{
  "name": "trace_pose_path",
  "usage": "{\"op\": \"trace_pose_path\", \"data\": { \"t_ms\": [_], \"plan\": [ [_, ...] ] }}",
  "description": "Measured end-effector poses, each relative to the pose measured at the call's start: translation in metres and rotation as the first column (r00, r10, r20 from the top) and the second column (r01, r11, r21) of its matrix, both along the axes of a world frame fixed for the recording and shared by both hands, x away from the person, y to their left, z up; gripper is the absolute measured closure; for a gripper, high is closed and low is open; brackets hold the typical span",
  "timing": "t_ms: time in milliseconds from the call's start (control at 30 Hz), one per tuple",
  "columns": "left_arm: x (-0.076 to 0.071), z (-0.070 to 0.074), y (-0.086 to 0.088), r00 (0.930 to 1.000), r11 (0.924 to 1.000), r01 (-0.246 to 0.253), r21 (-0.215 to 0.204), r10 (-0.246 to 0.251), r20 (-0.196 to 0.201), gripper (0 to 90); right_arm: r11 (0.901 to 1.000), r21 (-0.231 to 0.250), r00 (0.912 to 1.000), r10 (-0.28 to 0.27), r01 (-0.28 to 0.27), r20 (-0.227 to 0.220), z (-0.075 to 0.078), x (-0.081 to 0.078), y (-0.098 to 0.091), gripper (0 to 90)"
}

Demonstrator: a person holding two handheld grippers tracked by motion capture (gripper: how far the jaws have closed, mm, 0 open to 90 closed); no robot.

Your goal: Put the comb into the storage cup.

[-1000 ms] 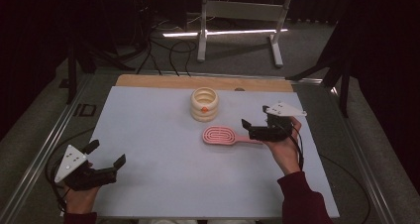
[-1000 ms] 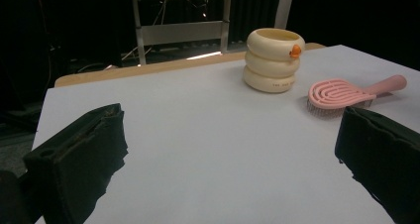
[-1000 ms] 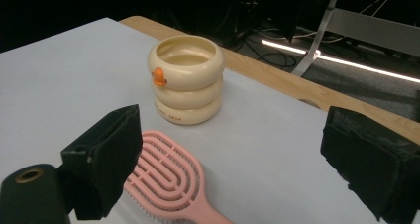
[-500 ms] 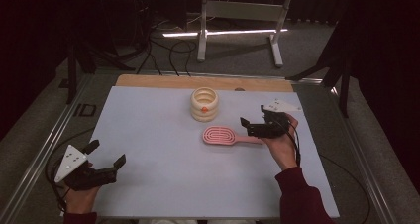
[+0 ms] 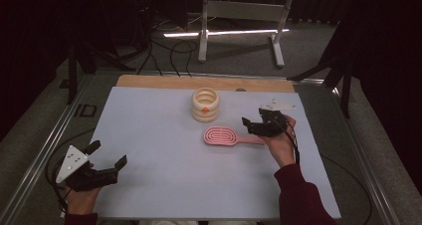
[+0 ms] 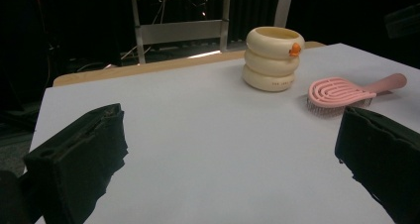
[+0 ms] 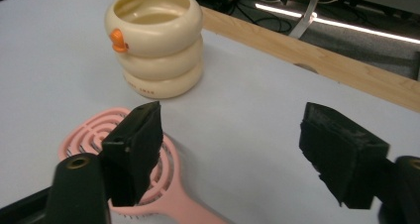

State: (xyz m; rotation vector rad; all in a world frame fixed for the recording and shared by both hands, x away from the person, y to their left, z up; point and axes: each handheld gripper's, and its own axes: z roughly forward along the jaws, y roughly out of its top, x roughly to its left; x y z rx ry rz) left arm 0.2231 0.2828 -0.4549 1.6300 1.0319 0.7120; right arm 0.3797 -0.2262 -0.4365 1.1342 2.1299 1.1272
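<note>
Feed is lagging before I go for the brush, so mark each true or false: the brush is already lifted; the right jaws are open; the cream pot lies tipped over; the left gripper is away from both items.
1. The pink brush is lifted: false, it lies flat on the table.
2. The right gripper is open: true, its jaws have just been closing, above the handle, not gripping.
3. The cream pot is tipped over: false, it stands upright.
4. The left gripper is away from both: true.
</note>
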Motion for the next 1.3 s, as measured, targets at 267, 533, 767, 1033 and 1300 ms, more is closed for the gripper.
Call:
{"op": "trace_pose_path", "data": {
  "t_ms": [267, 533, 767, 1033, 1300],
  "plan": [
    [0.000, -0.001, -0.001, 1.0000, 1.0000, 0.001, -0.001, -0.001, -0.002, 0.3, 0.9997, -0.015, 0.9994, 0.018, -0.018, -0.031, -0.008, 0.008, 0.003, 40.7],
    [0.000, -0.001, 0.000, 1.0000, 1.0000, 0.001, 0.000, -0.001, -0.003, 0.3, 0.9983, -0.038, 0.9960, 0.040, -0.043, -0.079, -0.017, 0.015, 0.003, 59.8],
    [0.001, -0.001, -0.001, 1.0000, 1.0000, 0.001, -0.001, -0.001, -0.003, 0.3, 0.9971, -0.076, 0.9956, -0.002, -0.005, -0.093, -0.024, 0.019, 0.001, 67.5],
    [0.001, -0.001, -0.002, 1.0000, 1.0000, 0.004, 0.000, -0.004, -0.004, 0.3, 0.9966, -0.082, 0.9946, -0.020, 0.012, -0.102, -0.027, 0.022, -0.004, 89.6],
    [0.001, -0.001, -0.002, 1.0000, 1.0000, 0.005, 0.003, -0.005, -0.003, 0.3, 0.9908, -0.135, 0.9894, -0.005, -0.015, -0.145, -0.036, 0.025, 0.002, 89.9]
  ]
}}
